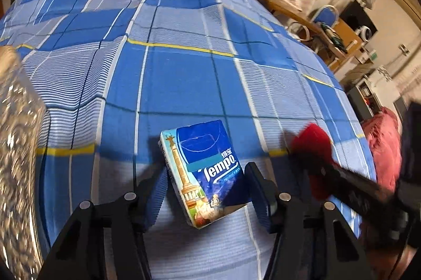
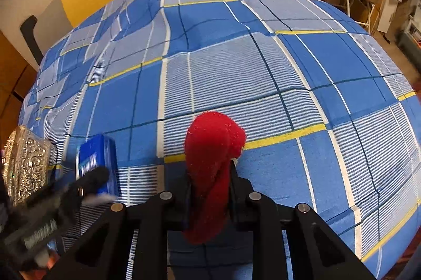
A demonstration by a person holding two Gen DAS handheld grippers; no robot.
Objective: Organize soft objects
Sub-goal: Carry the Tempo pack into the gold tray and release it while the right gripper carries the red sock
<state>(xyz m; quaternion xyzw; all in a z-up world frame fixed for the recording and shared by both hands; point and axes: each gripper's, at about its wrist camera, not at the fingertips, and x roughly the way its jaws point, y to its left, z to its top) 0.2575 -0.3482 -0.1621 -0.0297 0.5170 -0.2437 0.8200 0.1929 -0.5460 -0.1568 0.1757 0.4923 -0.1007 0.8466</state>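
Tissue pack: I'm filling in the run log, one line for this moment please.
left hand-held gripper: open around tissue pack | right hand-held gripper: shut on red cloth | surface: plaid bedsheet

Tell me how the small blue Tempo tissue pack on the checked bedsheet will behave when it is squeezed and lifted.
The small blue Tempo tissue pack is probably light and somewhat soft, so it may dent. Its glossy wrapper could slip. Lying flat on the blue checked bedsheet, it should not roll.

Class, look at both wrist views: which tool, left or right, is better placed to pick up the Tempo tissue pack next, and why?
Left. The left tool is open with the tissue pack between its fingers, on the bedsheet. The right tool is already shut on the red soft toy.
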